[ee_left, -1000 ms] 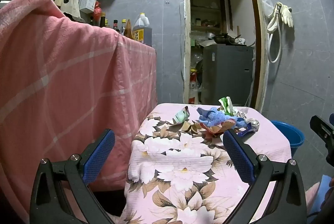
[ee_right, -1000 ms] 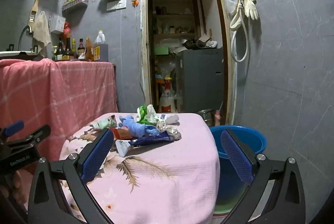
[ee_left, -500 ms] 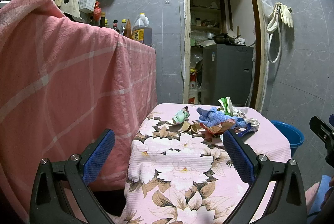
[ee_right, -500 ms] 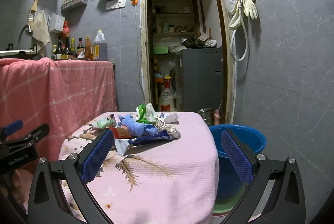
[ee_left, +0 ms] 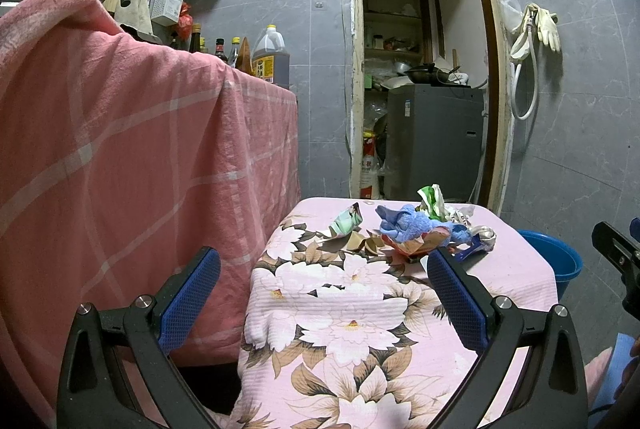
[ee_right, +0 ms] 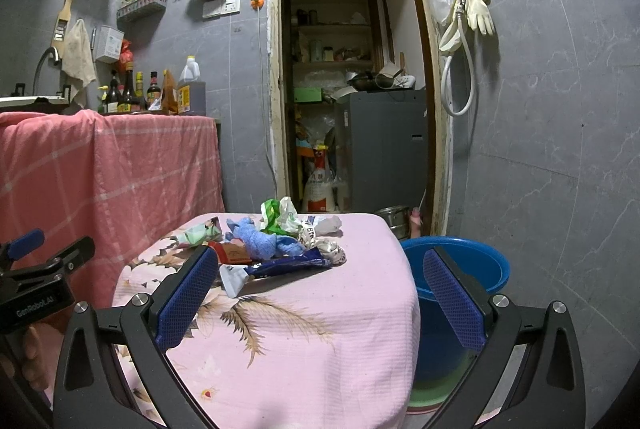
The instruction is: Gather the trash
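Note:
A heap of trash (ee_left: 416, 229) (ee_right: 276, 245) lies at the far end of a small table under a pink floral cloth (ee_left: 360, 317) (ee_right: 304, 325): a crumpled blue cloth (ee_right: 258, 241), green and white wrappers (ee_right: 280, 215), a dark blue packet (ee_right: 288, 265) and a crushed can (ee_right: 334, 253). A blue bucket (ee_right: 464, 269) (ee_left: 554, 261) stands on the floor right of the table. My left gripper (ee_left: 324, 293) hovers open, short of the heap. My right gripper (ee_right: 320, 293) is open too, above the table's near right side. Neither holds anything.
A counter draped in pink checked cloth (ee_left: 120, 169) (ee_right: 100, 181) stands at the left, carrying bottles (ee_right: 136, 93). An open doorway (ee_right: 352, 89) behind the table shows a grey appliance (ee_right: 384, 145). Gloves and a hose (ee_right: 464, 25) hang on the right wall.
The right wrist view has risen slightly and crept toward the table. The left gripper has barely moved. Both stay open.

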Tool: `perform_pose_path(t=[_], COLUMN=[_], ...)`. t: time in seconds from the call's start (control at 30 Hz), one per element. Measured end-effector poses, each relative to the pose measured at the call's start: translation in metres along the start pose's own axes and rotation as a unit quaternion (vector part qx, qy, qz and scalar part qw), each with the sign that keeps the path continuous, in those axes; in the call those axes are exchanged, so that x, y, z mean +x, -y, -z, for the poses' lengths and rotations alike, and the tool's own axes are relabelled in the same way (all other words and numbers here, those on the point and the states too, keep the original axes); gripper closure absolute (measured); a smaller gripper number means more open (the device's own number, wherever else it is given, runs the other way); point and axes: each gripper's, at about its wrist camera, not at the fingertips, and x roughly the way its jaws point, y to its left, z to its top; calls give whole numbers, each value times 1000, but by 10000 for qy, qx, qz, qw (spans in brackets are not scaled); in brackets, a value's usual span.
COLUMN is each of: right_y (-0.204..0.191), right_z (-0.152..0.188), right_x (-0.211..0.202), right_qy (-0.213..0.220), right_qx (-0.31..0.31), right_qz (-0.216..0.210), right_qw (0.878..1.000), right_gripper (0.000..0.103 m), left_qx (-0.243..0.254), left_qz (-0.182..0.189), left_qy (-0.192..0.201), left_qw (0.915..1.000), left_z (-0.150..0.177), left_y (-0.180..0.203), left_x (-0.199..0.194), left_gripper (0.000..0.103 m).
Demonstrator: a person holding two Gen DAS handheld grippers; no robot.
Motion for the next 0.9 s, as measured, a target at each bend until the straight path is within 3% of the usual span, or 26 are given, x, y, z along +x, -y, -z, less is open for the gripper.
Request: perform_pose_path(t=[0.9], right_y=[0], right_z=[1], right_x=[1], right_qy=[-20], right_qx=[14], right_qz=[3], right_qw=[10000], right_gripper=[0], left_qx=[11], left_qz=[-4], left_qy=[-18], left_qw=[10000], left_z=[2], left_y=[2], left_x=[1], left_gripper=[2])
